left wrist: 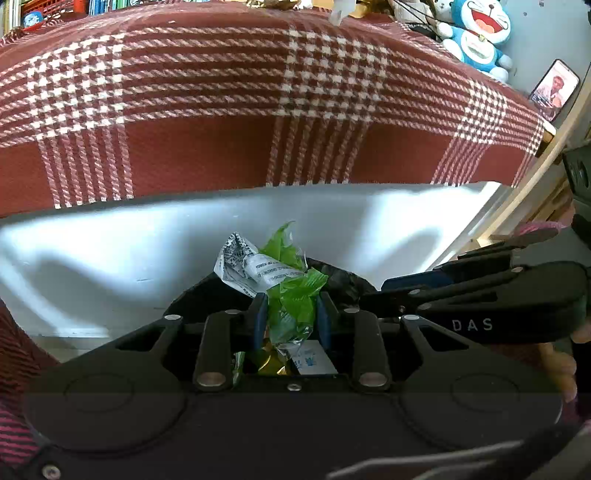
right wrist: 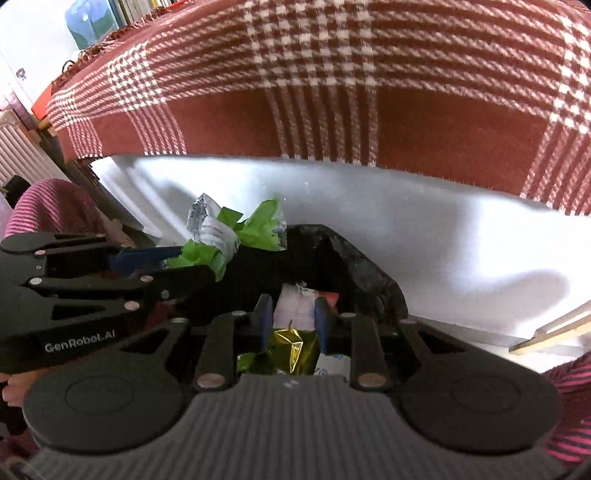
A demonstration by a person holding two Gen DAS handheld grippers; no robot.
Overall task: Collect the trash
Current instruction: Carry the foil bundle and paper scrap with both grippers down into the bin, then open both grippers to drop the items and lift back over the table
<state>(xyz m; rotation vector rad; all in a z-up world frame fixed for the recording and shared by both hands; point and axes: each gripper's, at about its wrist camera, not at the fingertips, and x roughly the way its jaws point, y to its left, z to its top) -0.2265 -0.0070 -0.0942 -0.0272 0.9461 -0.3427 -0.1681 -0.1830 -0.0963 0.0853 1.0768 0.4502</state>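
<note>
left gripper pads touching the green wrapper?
Touching. In the left wrist view both blue pads press the crumpled green wrapper between them; no gap shows on either side.

Lived-in home room, plaid blanket (left wrist: pixel 229 92), plush toy (left wrist: pixel 476 33), bookshelf (left wrist: pixel 55 9)

Each view looks forward and steeply down along its own gripper's fingers, from close above a black bin bag (left wrist: pixel 343 280) set against a white wall (left wrist: pixel 110 251) below a red plaid cloth (left wrist: pixel 207 92). The left wrist camera sits to the left and catches the right gripper (left wrist: pixel 391 286) entering from its right edge. The right wrist camera sits to the right and catches the left gripper (right wrist: pixel 173 258) from its left edge. Both share the bag's mouth, the green wrapper (right wrist: pixel 258 225), the wall and the cloth.
</note>
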